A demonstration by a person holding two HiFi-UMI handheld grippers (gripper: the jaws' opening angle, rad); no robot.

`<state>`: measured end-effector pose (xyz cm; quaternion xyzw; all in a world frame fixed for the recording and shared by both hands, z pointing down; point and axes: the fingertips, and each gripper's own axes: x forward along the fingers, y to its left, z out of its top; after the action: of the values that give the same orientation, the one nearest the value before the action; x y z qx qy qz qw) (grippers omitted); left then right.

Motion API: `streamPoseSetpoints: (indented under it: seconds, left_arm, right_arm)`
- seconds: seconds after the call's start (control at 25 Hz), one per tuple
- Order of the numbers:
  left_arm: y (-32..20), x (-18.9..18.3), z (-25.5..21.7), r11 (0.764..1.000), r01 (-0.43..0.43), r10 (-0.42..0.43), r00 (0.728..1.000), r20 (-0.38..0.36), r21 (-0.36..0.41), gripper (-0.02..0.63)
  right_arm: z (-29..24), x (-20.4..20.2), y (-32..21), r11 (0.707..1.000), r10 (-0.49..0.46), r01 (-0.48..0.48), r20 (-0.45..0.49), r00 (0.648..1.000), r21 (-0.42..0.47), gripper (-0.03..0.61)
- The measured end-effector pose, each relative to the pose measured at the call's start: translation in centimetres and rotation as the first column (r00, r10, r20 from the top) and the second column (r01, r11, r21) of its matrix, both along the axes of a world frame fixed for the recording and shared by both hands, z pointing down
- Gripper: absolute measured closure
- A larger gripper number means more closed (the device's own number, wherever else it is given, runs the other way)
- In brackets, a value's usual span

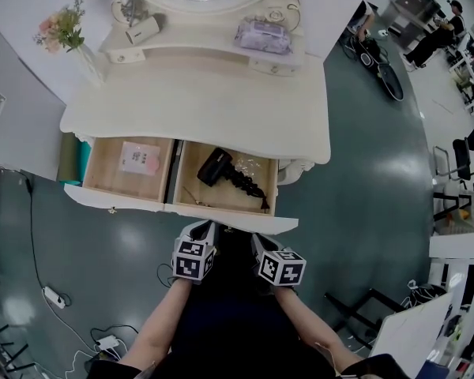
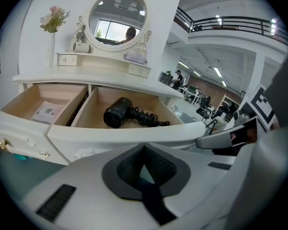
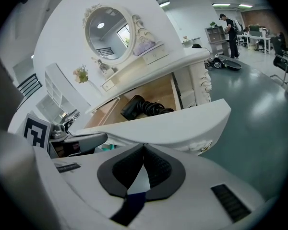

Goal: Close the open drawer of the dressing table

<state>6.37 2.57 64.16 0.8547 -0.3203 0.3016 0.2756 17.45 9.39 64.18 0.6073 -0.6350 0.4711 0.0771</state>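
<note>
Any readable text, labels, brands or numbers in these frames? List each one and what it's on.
No text can be read in any view.
Card in the left drawer: it carries print, but too small to read.
Left cube and right cube: square marker patterns only, no words or numbers.
Pouch on the upper shelf: no print can be made out.

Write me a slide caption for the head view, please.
Left gripper and right gripper, jaws shut, at the front of the open drawer of the cream dressing table, a black hair dryer inside.
</note>
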Motion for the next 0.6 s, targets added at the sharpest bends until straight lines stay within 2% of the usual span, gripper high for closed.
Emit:
streamPoseSetpoints:
  seconds: [0.6]
  left_arm:
    - [-3.0, 1.5, 0.0, 1.0, 0.019, -0.019, 1.0, -0.007, 0.005, 0.601]
  right_arm:
    - [0.0, 1.2, -2.9, 0.999, -0.043, 0.043, 0.017, 0.999, -0.021, 0.565]
